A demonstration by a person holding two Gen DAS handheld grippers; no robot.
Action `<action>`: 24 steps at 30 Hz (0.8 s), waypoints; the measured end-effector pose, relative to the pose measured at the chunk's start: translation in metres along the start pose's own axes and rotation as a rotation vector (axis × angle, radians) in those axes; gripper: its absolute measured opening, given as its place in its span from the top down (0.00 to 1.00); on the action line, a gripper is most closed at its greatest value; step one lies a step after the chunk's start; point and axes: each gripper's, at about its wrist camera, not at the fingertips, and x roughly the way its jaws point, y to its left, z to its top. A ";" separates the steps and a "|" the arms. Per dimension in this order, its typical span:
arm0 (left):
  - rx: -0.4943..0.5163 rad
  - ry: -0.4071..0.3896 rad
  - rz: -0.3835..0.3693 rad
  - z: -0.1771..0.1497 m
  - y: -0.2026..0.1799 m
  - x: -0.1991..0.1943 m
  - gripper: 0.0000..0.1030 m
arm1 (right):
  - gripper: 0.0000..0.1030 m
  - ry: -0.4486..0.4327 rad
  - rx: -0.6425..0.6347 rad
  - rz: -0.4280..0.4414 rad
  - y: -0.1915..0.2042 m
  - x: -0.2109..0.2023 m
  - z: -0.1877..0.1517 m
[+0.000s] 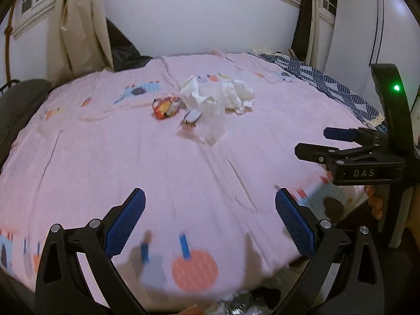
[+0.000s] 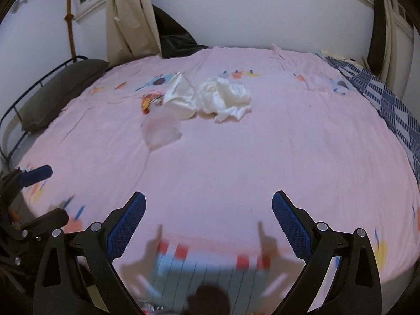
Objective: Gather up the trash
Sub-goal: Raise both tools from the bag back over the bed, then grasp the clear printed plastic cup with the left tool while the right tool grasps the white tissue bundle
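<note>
Trash lies in a heap at the middle of a pink bed (image 1: 105, 157): crumpled white plastic bags (image 1: 218, 94) (image 2: 223, 97), an orange snack wrapper (image 1: 164, 107) (image 2: 147, 102), a small dark-edged packet (image 1: 191, 118) and a clear plastic piece (image 2: 161, 131). My left gripper (image 1: 210, 220) is open and empty above the near bed edge, well short of the heap. My right gripper (image 2: 208, 223) is open and empty, also near the front edge. It shows from the side in the left wrist view (image 1: 312, 141).
A dark pillow (image 2: 57, 94) lies at the left against a metal bed rail. A blue patterned blanket (image 2: 388, 105) lies along the right side. Curtains (image 1: 78, 23) and a black bag (image 1: 123, 50) stand behind the bed. More clutter sits on the floor below the front edge.
</note>
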 end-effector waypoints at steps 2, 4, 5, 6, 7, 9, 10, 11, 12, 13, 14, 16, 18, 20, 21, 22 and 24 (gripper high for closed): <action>-0.002 0.004 -0.013 0.007 0.005 0.010 0.06 | 0.10 0.002 -0.002 -0.005 -0.002 0.012 0.010; -0.015 0.010 -0.023 0.015 0.011 0.020 0.06 | 0.10 0.005 0.000 0.004 -0.004 0.024 0.022; -0.035 0.017 -0.030 0.020 0.017 0.028 0.06 | 0.10 0.007 -0.003 0.006 -0.004 0.030 0.027; -0.045 0.021 -0.030 0.022 0.020 0.033 0.06 | 0.10 0.008 -0.007 0.004 -0.004 0.034 0.030; -0.053 0.025 -0.030 0.025 0.022 0.037 0.06 | 0.10 0.008 -0.010 0.001 -0.004 0.038 0.035; -0.062 0.038 -0.039 0.031 0.028 0.048 0.06 | 0.10 0.009 -0.013 0.005 -0.003 0.046 0.043; -0.060 0.050 -0.041 0.033 0.030 0.055 0.06 | 0.10 0.010 -0.014 0.009 -0.003 0.051 0.048; -0.059 0.056 -0.039 0.035 0.031 0.059 0.06 | 0.10 0.011 -0.015 0.009 -0.003 0.054 0.051; -0.059 0.067 -0.044 0.037 0.033 0.065 0.06 | 0.10 0.012 -0.017 0.008 -0.003 0.060 0.057; -0.063 0.076 -0.054 0.038 0.034 0.071 0.06 | 0.10 0.013 -0.016 0.007 -0.003 0.064 0.061; -0.073 0.086 -0.071 0.040 0.036 0.076 0.06 | 0.10 0.016 -0.014 0.004 -0.004 0.068 0.065; -0.086 0.097 -0.096 0.044 0.038 0.086 0.06 | 0.10 0.021 0.000 -0.005 -0.007 0.079 0.074; -0.074 0.107 -0.108 0.048 0.037 0.096 0.06 | 0.10 0.028 0.027 -0.005 -0.012 0.090 0.081; -0.069 0.119 -0.112 0.050 0.036 0.105 0.06 | 0.10 0.040 0.046 -0.007 -0.015 0.101 0.087; -0.070 0.122 -0.115 0.052 0.036 0.110 0.06 | 0.10 0.045 0.050 -0.008 -0.016 0.105 0.089; -0.070 0.127 -0.120 0.054 0.035 0.115 0.06 | 0.10 0.050 0.051 -0.011 -0.017 0.110 0.091; -0.057 0.134 -0.123 0.058 0.033 0.124 0.06 | 0.10 0.061 0.055 -0.017 -0.017 0.119 0.095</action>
